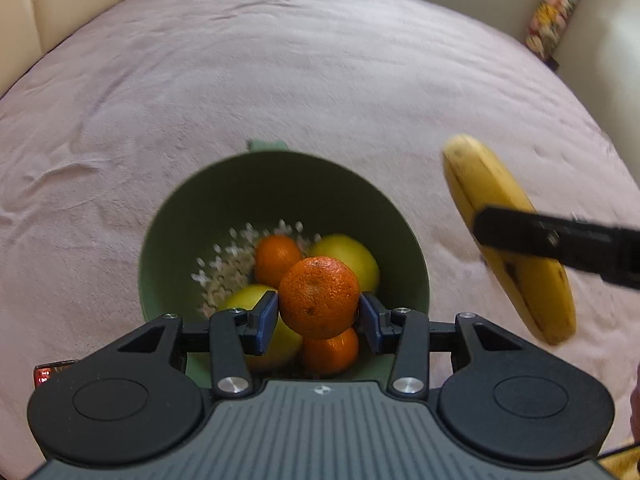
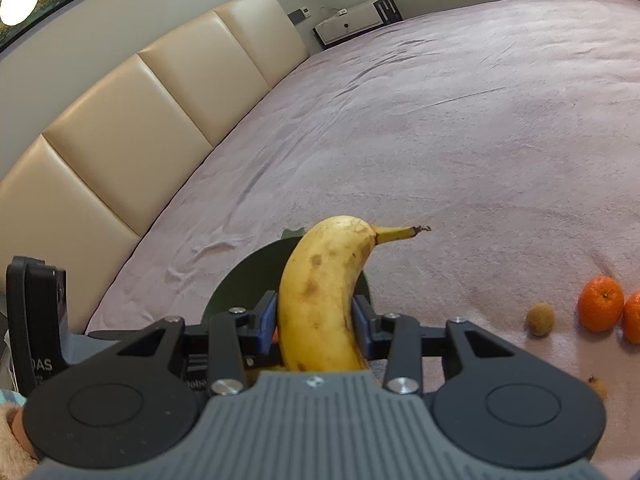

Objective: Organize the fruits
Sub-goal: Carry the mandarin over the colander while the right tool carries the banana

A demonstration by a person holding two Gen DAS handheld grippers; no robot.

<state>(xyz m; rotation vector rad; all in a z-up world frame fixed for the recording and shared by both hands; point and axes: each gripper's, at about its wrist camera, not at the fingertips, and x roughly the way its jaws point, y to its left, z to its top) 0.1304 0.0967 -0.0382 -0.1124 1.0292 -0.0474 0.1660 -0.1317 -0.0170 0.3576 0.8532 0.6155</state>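
A green colander bowl (image 1: pixel 192 216) sits on the pink bedspread and holds mandarins and yellow-green fruits. My left gripper (image 1: pixel 318 312) is shut on a mandarin (image 1: pixel 319 298) and holds it over the bowl's near side. My right gripper (image 2: pixel 314 318) is shut on a yellow banana (image 2: pixel 320 300), held above the bowl (image 2: pixel 236 280), whose rim shows behind it. In the left wrist view the banana (image 1: pixel 500 216) hangs to the right of the bowl with a black right finger (image 1: pixel 520 232) across it.
On the bedspread (image 2: pixel 440 140) to the right lie two mandarins (image 2: pixel 601 303), a small brown fruit (image 2: pixel 540 319) and another brown one (image 2: pixel 597 387). A padded cream headboard (image 2: pixel 120 140) runs along the left. A low white unit (image 2: pixel 352 20) stands beyond the bed.
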